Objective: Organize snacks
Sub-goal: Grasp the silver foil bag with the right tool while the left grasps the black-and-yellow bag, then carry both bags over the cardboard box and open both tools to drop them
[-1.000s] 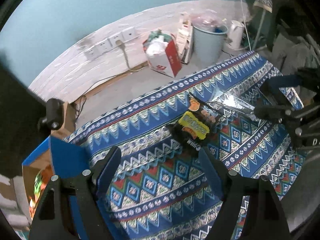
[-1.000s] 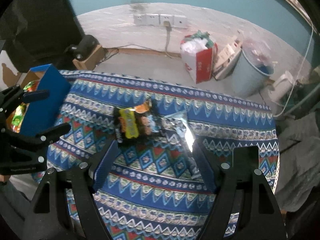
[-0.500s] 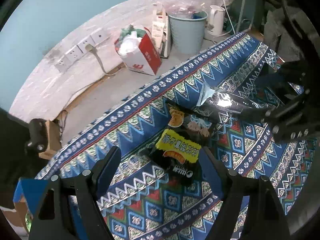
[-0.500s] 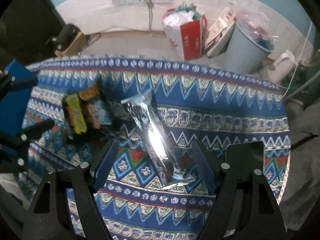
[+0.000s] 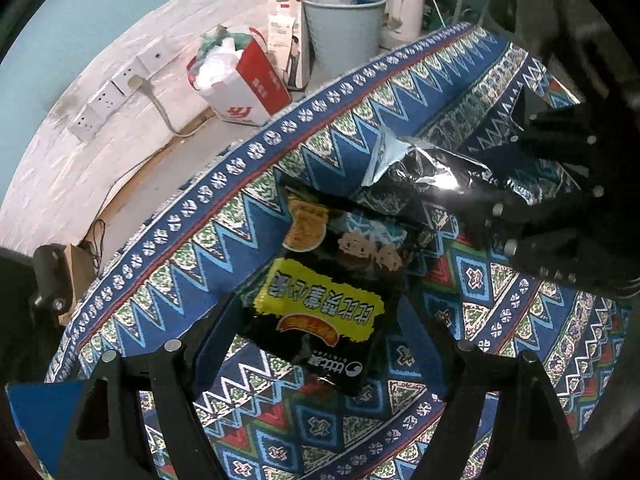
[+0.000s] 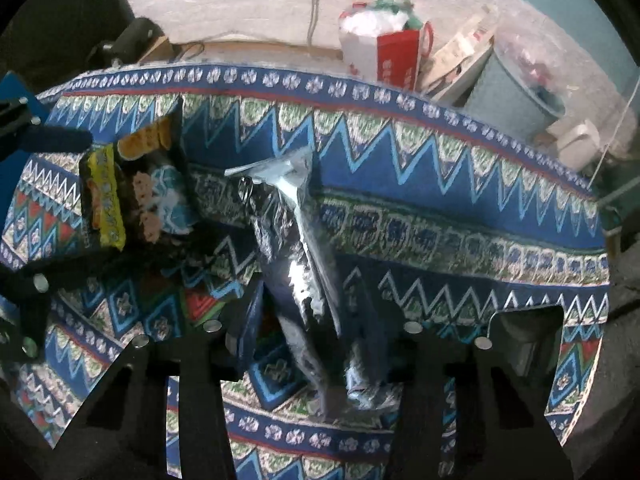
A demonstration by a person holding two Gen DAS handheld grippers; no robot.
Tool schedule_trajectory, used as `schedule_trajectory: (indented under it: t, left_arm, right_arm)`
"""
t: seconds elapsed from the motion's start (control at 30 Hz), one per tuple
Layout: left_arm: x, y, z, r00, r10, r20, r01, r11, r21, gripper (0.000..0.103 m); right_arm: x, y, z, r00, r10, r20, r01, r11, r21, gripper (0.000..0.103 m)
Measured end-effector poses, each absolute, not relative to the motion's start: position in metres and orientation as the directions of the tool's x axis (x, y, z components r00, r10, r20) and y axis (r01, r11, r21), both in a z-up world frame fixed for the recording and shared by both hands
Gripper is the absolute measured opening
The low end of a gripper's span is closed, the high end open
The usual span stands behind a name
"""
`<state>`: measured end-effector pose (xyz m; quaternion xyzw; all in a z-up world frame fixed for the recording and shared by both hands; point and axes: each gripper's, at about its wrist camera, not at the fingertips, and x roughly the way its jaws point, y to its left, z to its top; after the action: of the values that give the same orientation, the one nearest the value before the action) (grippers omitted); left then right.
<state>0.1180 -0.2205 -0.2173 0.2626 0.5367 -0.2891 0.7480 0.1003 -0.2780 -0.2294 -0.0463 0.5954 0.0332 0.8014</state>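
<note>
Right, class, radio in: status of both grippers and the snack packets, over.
Left gripper open, fingers straddling black-and-yellow snack packet. Right gripper closing, silver foil packet between its fingers. Both packets on patterned tablecloth. Nothing in the way.

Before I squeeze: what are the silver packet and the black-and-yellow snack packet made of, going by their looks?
Silver packet: thin metallised foil or film, it seems. It is mirror-bright, creased, and reflects the cloth's pattern. The right gripper's jaws are closing around it.

Black-and-yellow snack packet: glossy printed plastic film, probably. It shows soft glare and wrinkles at its sealed end.

Both look light and crushable.
</note>
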Motion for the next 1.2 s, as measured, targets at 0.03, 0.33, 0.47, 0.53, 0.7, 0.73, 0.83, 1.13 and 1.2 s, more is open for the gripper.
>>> schedule_trajectory:
  t: [0.03,0.33,0.47,0.53,0.7,0.73,0.83,1.13,1.2]
  left_arm:
    - [0.118,-0.222,-0.219,0.252,-0.151,-0.956,0.714,0.695,0.079,0.081]
    - [0.125,-0.230,-0.231,0.220,-0.165,-0.961,0.692,0.721,0.035,0.087]
    - [0.127,-0.234,-0.238,0.217,-0.153,-0.964,0.683,0.730,0.038,0.087]
    - [0.126,-0.234,-0.241,0.216,-0.160,-0.963,0.682,0.731,0.032,0.087]
    - [0.124,-0.230,-0.236,0.222,-0.186,-0.957,0.675,0.737,0.014,0.061]
    - [0.124,-0.228,-0.234,0.218,-0.191,-0.957,0.667,0.745,0.003,0.059]
    - [0.121,-0.223,-0.229,0.235,-0.187,-0.954,0.650,0.760,0.011,0.059]
    - [0.105,-0.208,-0.202,0.282,-0.176,-0.943,0.635,0.771,0.046,0.059]
    - [0.100,-0.203,-0.193,0.288,-0.175,-0.942,0.626,0.778,0.047,0.059]
  right_arm:
    - [0.102,-0.278,-0.230,0.291,-0.005,-0.957,-0.108,0.993,-0.038,0.033]
    - [0.094,-0.282,-0.214,0.294,0.034,-0.955,-0.044,0.999,0.021,0.028]
    - [0.091,-0.283,-0.205,0.314,0.035,-0.949,-0.029,0.999,0.027,0.028]
    - [0.091,-0.284,-0.201,0.320,0.039,-0.947,-0.023,0.999,0.033,0.028]
    - [0.090,-0.285,-0.197,0.329,0.038,-0.944,-0.012,0.999,0.036,0.028]
    - [0.090,-0.285,-0.196,0.329,0.038,-0.944,-0.011,0.999,0.037,0.028]
    - [0.090,-0.282,-0.193,0.334,0.036,-0.942,-0.016,0.999,0.032,0.028]
    - [0.089,-0.272,-0.171,0.367,0.043,-0.929,-0.026,0.999,0.036,0.028]
    - [0.087,-0.270,-0.166,0.374,0.045,-0.926,-0.025,0.999,0.038,0.028]
